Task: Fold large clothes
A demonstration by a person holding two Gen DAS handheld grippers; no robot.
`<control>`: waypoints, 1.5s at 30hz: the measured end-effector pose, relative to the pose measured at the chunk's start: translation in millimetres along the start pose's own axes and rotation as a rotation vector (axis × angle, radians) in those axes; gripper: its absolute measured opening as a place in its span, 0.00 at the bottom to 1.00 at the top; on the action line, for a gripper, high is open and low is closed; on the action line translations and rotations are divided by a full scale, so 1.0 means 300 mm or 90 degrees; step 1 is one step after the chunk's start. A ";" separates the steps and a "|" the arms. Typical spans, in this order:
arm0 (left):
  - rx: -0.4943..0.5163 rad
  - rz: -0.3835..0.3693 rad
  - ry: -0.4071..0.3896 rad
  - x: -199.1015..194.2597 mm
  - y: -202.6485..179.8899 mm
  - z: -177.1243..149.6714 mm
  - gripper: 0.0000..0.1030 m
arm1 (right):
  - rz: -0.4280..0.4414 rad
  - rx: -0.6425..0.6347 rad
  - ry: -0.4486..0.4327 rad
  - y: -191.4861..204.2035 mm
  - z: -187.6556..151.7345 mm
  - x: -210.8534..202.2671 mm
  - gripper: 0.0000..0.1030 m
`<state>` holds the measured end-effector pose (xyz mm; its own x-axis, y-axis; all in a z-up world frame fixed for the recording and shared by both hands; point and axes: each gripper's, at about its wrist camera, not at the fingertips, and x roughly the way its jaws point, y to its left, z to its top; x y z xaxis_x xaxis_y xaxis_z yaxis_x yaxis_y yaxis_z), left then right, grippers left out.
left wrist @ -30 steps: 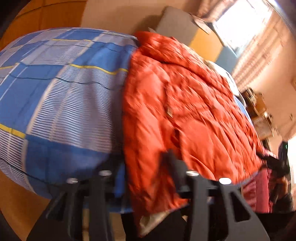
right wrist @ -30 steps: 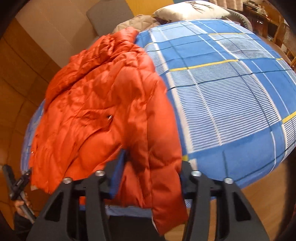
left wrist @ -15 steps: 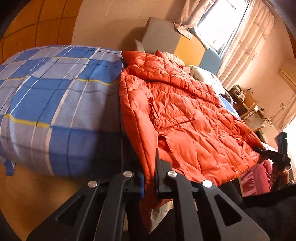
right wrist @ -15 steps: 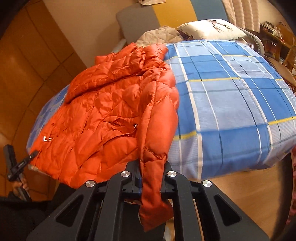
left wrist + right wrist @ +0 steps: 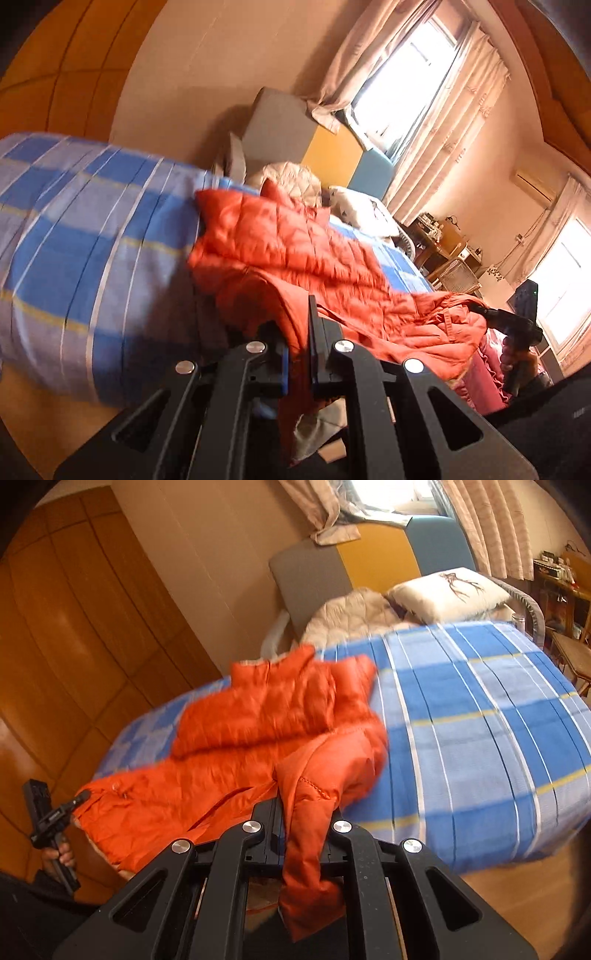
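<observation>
Both my left hand-held gripper (image 5: 298,363) and right hand-held gripper (image 5: 303,834) are clamped on the hem of the orange down jacket (image 5: 258,731), which lies on the blue plaid bed (image 5: 480,716), lengthwise fold barely begun, sleeves and halving left.

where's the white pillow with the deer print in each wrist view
Left wrist: the white pillow is small, just right of centre, behind the orange jacket, below the window.
Right wrist: the white pillow is upper right, at the head of the bed, its print plain.
Shared landmark: the grey, yellow and blue headboard behind it.
</observation>
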<state>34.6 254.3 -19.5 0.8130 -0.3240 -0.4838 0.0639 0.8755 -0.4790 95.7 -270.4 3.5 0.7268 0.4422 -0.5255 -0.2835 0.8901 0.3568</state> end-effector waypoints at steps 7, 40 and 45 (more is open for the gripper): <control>0.005 0.007 -0.004 0.159 0.022 0.161 0.07 | -0.017 0.023 -0.022 -0.033 0.139 0.143 0.08; -0.094 0.097 0.055 0.688 0.213 0.436 0.79 | -0.106 0.044 -0.022 -0.026 0.400 0.601 0.76; -0.098 0.101 0.003 0.612 0.206 0.460 0.89 | -0.106 0.026 -0.033 -0.007 0.398 0.563 0.76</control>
<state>267.7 298.4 -37.0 0.8028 -0.1893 -0.5654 -0.1539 0.8503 -0.5033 293.7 -210.8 6.3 0.7929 0.2815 -0.5404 -0.1314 0.9450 0.2993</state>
